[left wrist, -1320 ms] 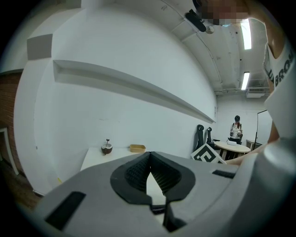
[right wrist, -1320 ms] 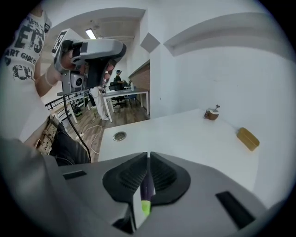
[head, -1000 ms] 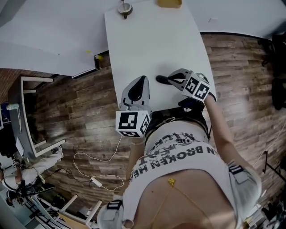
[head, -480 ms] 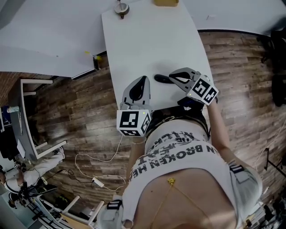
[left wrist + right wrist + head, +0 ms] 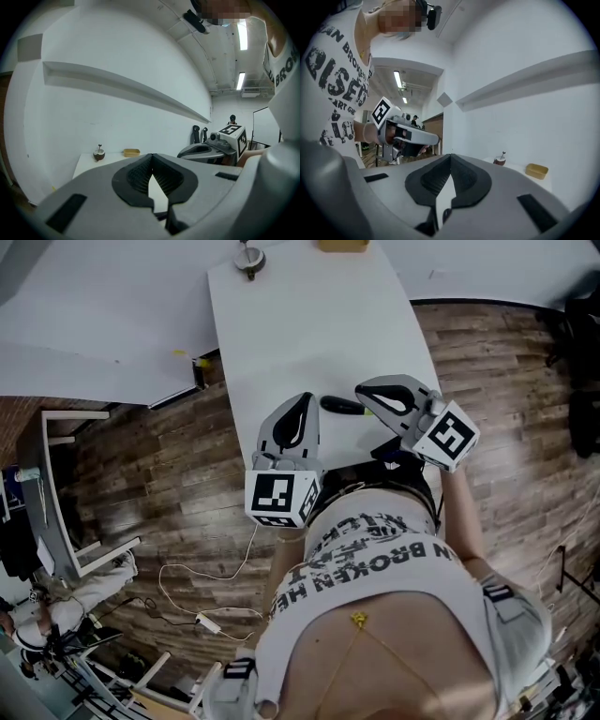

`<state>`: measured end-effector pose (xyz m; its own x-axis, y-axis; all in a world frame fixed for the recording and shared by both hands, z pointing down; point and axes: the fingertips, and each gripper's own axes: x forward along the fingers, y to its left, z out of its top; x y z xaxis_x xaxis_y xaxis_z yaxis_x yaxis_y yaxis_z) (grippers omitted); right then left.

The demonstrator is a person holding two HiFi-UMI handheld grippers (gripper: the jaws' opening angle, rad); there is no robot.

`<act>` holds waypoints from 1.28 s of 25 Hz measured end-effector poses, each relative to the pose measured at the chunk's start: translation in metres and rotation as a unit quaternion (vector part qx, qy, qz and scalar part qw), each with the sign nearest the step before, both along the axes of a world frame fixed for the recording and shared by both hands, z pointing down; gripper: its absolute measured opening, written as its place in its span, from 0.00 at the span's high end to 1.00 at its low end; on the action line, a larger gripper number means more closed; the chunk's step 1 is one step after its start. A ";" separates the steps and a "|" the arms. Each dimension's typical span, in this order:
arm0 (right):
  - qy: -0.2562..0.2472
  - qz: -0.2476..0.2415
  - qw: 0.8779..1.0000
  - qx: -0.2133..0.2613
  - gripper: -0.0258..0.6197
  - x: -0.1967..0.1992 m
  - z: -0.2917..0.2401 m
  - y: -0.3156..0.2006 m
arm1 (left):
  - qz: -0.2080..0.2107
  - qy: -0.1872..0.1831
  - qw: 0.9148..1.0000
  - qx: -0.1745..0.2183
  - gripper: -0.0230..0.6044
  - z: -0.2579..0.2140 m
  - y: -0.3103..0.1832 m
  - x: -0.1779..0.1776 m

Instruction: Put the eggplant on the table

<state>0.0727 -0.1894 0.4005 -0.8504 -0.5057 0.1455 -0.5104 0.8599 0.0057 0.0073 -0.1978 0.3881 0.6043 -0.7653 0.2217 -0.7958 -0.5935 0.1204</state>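
- Left gripper (image 5: 151,159): its ribbed black fingers are closed tip to tip and grip nothing.
- Right gripper (image 5: 450,157): its fingers are likewise pressed together and empty.
- Eggplant (image 5: 339,406): dark and slim, it lies on the white surface (image 5: 309,324) at the centre of the head view. It sits between the two grippers, just left of the right gripper's tip.
- The smooth, narrow surface runs to the top of the frame, with open room beyond the eggplant. A small round brown object (image 5: 248,259) and a yellow dish (image 5: 342,245) sit at its far edge.
- Wooden plank floor (image 5: 169,456) lies along both long edges.
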 end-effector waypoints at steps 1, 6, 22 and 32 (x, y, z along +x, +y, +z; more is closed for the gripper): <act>-0.014 0.003 1.000 0.007 0.95 0.000 -0.010 0.000 | 0.002 0.002 1.000 0.006 0.95 -0.006 0.000 0.002; -0.058 0.007 0.997 0.044 0.95 0.004 -0.050 0.000 | 0.010 0.011 0.999 0.039 0.95 -0.035 -0.003 0.011; -0.082 0.001 0.995 0.053 0.95 0.001 -0.071 0.005 | 0.019 0.021 0.997 0.067 0.95 -0.058 -0.002 0.016; -0.069 -0.002 0.996 0.050 0.95 -0.004 -0.066 0.004 | 0.015 0.019 0.998 0.061 0.95 -0.052 -0.003 0.012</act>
